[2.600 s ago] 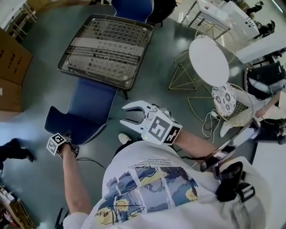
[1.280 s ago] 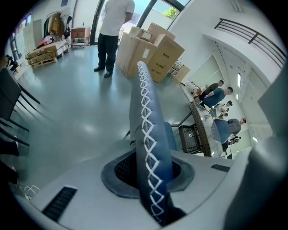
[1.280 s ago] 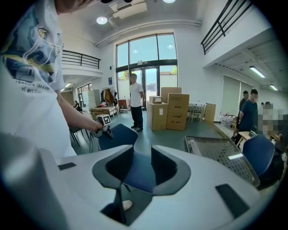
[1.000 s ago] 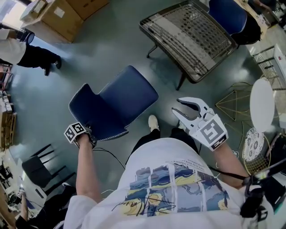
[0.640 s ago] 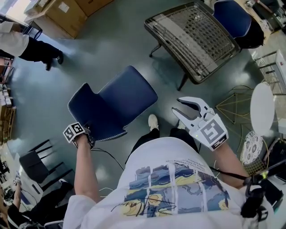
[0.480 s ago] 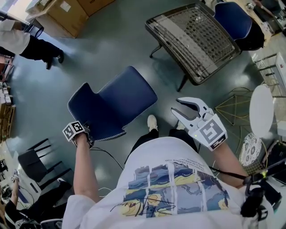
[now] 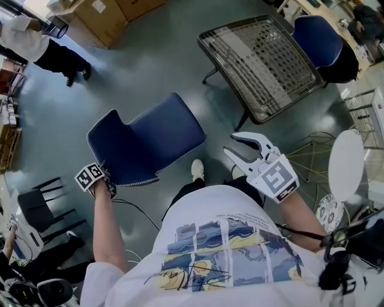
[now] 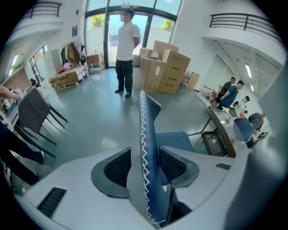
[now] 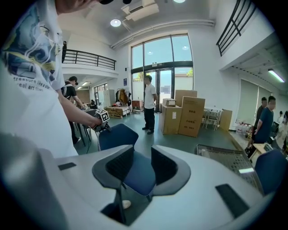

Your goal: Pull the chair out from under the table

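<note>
The blue chair (image 7: 144,141) stands on the floor, apart from the mesh-topped table (image 7: 264,60). My left gripper (image 7: 103,166) sits at the top edge of the backrest. In the left gripper view the stitched backrest edge (image 8: 146,134) runs between the jaws of the left gripper (image 8: 145,166). These jaws are opening, with a gap beside the left pad. My right gripper (image 7: 231,145) hovers open in front of my body, right of the chair, and holds nothing. The right gripper view looks over the right gripper (image 9: 137,164) at the chair (image 9: 114,134) and the left gripper (image 9: 101,117).
A person (image 7: 42,51) stands at the top left near cardboard boxes (image 7: 111,9). A second blue chair (image 7: 318,36) is behind the table. A round white table (image 7: 347,165) and gold wire frames stand at the right. A black chair (image 7: 36,207) is at the lower left.
The chair, earlier partly under the table, now stands away from it. Over the last second the chair stayed put, and my left hand shifted slightly left at the backrest.
</note>
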{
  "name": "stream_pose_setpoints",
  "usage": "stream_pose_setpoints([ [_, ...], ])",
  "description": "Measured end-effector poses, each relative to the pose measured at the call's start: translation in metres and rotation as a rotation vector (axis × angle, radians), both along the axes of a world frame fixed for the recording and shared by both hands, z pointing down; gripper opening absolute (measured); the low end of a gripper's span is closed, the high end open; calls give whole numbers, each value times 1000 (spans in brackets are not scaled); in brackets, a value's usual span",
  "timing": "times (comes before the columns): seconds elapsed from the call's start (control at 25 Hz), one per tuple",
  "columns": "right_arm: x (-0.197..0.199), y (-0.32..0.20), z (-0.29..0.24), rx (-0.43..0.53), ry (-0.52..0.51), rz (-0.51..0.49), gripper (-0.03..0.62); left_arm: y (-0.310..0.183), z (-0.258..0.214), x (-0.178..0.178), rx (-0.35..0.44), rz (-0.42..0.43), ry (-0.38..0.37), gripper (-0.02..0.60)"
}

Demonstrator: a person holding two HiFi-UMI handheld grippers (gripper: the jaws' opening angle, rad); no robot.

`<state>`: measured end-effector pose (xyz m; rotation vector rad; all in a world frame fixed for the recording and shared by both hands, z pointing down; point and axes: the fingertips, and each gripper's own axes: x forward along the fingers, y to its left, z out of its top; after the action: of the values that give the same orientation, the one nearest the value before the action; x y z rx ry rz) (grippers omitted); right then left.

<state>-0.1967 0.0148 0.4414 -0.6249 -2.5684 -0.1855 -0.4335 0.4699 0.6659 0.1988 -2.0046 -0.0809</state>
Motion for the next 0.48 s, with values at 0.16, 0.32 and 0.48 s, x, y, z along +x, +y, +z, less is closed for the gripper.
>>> stream_pose_setpoints([
  [0.16, 14, -22, -3, -13, 0, -47, 127, -6, -70, 5, -114, -24, -269, 186],
  [0.32, 37, -49, -10, -26, -29, -121, 127, -76, -146, 37, 26, 34, -523, 184],
  [0.48, 62, -78, -10, -54, -55, -181, 127, -168, -193, 103, 149, 164, -628, 113],
])
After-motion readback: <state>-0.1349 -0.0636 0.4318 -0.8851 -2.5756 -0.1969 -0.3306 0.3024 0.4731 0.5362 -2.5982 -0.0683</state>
